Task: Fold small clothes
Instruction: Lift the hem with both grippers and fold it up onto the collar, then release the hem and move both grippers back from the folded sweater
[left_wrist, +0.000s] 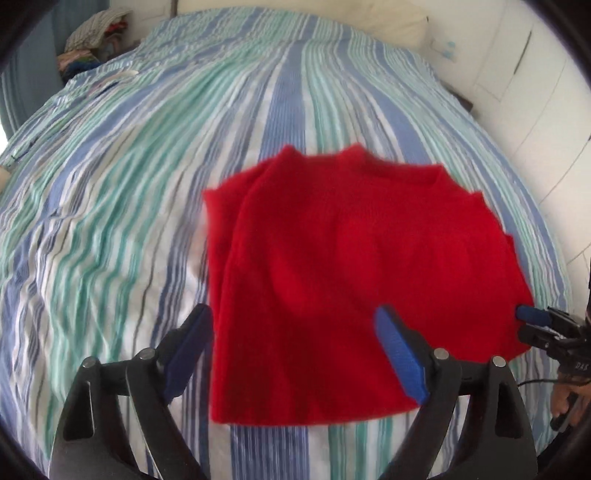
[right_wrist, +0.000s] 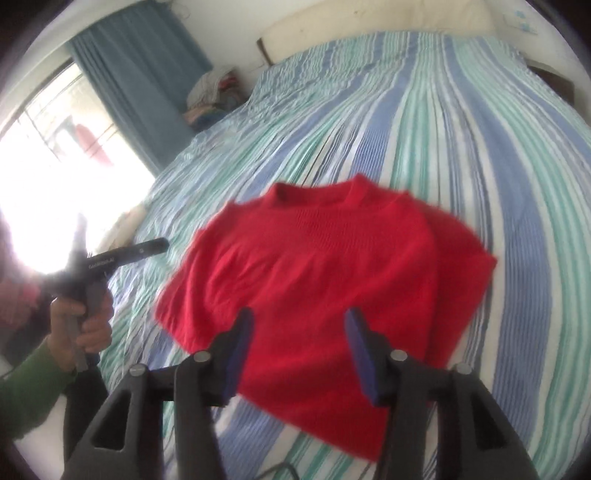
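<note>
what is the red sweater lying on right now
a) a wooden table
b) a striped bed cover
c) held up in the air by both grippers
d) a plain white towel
b: the red sweater lies flat on the blue, green and white striped bed cover, while the left gripper and right gripper are both open and hold none of it.

White lettering is printed along the left gripper (right_wrist: 155, 246) body, too blurred to be read. Faint letters resembling "DAS" are seen on the right gripper (left_wrist: 532, 315).
</note>
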